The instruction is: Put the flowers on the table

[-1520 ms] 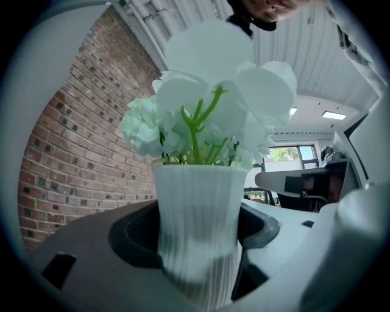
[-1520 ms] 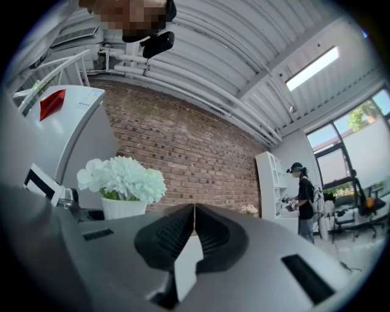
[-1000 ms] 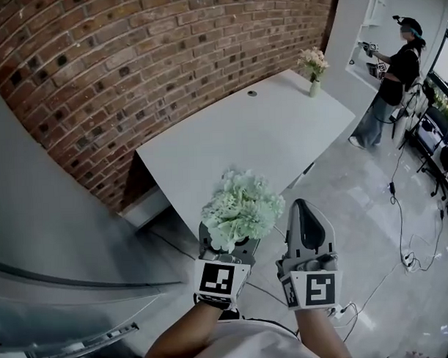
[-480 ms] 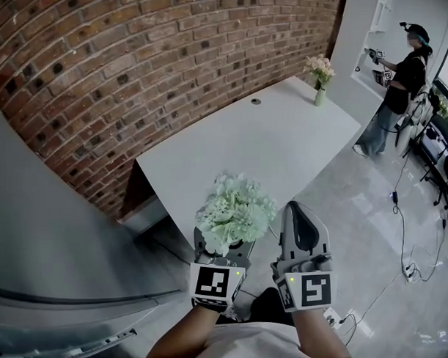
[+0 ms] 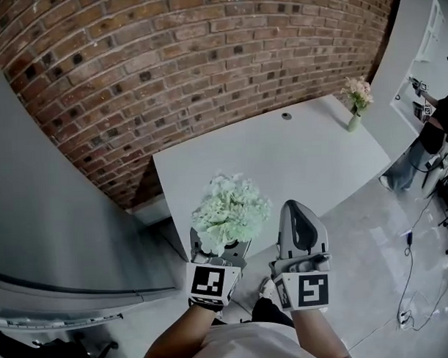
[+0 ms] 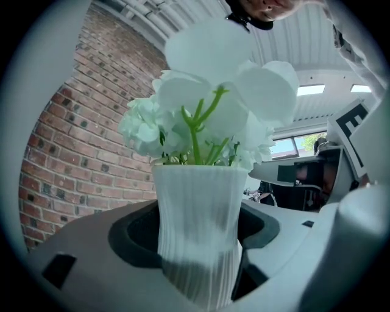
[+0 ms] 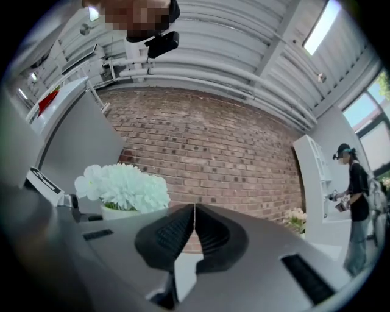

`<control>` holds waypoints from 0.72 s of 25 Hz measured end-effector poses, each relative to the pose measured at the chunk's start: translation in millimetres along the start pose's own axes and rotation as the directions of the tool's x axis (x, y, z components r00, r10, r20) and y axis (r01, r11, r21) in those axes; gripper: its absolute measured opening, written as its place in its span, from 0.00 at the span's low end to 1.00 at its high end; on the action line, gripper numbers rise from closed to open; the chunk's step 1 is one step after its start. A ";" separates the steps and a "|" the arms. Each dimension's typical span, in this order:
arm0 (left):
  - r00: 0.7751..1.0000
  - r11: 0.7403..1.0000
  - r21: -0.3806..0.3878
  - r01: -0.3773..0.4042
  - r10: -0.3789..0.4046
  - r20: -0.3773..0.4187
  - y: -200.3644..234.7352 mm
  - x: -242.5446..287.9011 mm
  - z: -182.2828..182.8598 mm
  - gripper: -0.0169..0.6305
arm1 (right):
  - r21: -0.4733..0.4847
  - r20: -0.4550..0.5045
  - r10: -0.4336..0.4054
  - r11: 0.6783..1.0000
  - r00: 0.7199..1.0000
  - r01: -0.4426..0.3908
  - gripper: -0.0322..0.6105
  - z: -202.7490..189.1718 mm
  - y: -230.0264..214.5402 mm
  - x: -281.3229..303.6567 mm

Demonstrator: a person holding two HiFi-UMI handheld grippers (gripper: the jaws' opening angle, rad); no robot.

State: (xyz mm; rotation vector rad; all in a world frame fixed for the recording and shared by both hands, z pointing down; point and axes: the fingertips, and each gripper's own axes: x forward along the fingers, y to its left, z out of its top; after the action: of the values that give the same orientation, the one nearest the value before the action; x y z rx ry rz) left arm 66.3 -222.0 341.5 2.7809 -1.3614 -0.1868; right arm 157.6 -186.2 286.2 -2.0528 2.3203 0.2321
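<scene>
My left gripper (image 5: 218,250) is shut on a white ribbed vase (image 6: 198,231) that holds pale green-white flowers (image 5: 230,209). The vase stands upright between the two dark pads, and the blooms (image 6: 207,103) fill the upper part of the left gripper view. My right gripper (image 5: 297,222) is beside it on the right, shut with nothing between its pads (image 7: 194,234). Both grippers hover over the near edge of the white table (image 5: 282,161). From the right gripper view the flowers (image 7: 125,186) show at the left.
A second small vase of pinkish flowers (image 5: 357,100) stands at the table's far right corner. A round cable hole (image 5: 286,116) sits near the brick wall (image 5: 169,66). A grey cabinet (image 5: 49,217) is at left. A person (image 5: 438,127) stands at far right; cables (image 5: 411,278) lie on the floor.
The view has shifted so the table and far vase sit further right and lower. Both grippers hold the same pose, with the vase still gripped on the left.
</scene>
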 end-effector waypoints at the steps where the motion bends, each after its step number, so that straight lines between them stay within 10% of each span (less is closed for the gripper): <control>1: 1.000 1.000 0.000 -0.022 0.022 0.000 0.0 7.3 -0.3 0.55 | 0.004 -0.002 0.016 1.000 1.000 -0.016 0.08 -1.2 -7.9 5.4; 18: 0.969 0.969 0.035 -0.246 0.247 0.000 53.5 25.8 -58.9 0.55 | 0.025 -0.014 0.094 0.995 0.995 -0.094 0.08 -66.0 -54.3 52.7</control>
State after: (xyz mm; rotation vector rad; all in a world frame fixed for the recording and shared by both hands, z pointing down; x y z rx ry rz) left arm 47.3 -276.2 402.4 2.6031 -1.7068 -0.1488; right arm 209.5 -253.3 340.0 -1.9437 2.4197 0.1905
